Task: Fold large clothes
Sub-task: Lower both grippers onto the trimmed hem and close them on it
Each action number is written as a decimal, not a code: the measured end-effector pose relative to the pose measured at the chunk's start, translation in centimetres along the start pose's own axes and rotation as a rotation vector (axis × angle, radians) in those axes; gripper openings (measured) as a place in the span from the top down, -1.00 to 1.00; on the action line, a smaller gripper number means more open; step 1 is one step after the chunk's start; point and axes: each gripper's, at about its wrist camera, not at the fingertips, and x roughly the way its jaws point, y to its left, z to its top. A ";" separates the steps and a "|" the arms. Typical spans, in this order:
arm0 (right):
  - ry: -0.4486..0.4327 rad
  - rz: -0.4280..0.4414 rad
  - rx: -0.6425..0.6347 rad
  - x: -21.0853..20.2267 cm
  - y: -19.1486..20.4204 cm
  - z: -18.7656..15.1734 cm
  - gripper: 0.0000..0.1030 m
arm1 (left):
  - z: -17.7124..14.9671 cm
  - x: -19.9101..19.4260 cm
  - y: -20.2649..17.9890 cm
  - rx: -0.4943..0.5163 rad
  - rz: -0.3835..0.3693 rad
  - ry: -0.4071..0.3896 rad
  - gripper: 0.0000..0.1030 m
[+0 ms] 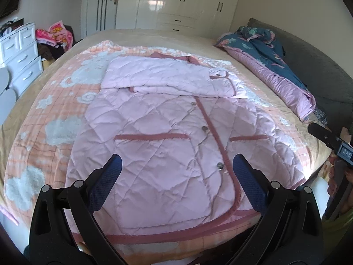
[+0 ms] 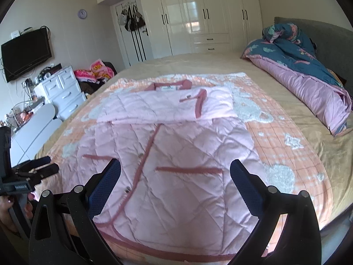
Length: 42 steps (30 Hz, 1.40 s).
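The left gripper (image 1: 175, 165) is at the bottom of its own view, with its two blue-padded fingers (image 1: 106, 183) spread wide apart and nothing between them. It hangs above the lower hem of a pink quilted jacket (image 1: 167, 132) without touching it. The right gripper (image 2: 175, 170) is in the same state in its view: fingers far apart, empty, above the hem of the jacket (image 2: 176, 154).

The jacket fills the middle of both frames. It lies flat on an orange and white blanket (image 1: 57, 114), front side up, with darker pink trim, three buttons along the front line and two pocket openings. Both sleeves are folded across the chest in the upper part of the jacket, and the collar points to the far side of the bed (image 1: 136, 33).

At the right edge of the left view, a part of the right gripper is seen, held by a hand (image 1: 348, 174). At the lower left of the right view, the left gripper is seen beside the edge of the blanket.

In the upper right of both frames a blue and pink quilt (image 2: 308, 70) lies bunched up near the grey headboard (image 2: 331, 39). White wardrobes (image 2: 198, 15) stand at the top, a white chest of drawers (image 2: 59, 88) at the left, and a black television (image 2: 24, 53) hangs in the upper left of the right view
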 end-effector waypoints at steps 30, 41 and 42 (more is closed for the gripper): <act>0.127 -0.096 0.115 2.0 -7.4 -5.0 -0.92 | -6.0 2.2 12.2 -0.243 0.148 0.169 -0.84; 0.151 -0.134 0.127 1.5 -9.1 -6.4 -0.92 | -7.0 2.9 12.9 -0.273 0.066 0.194 -0.73; 0.157 -0.138 0.130 1.5 -9.4 -6.6 -0.92 | -7.1 3.1 12.7 -0.270 0.061 0.198 -0.66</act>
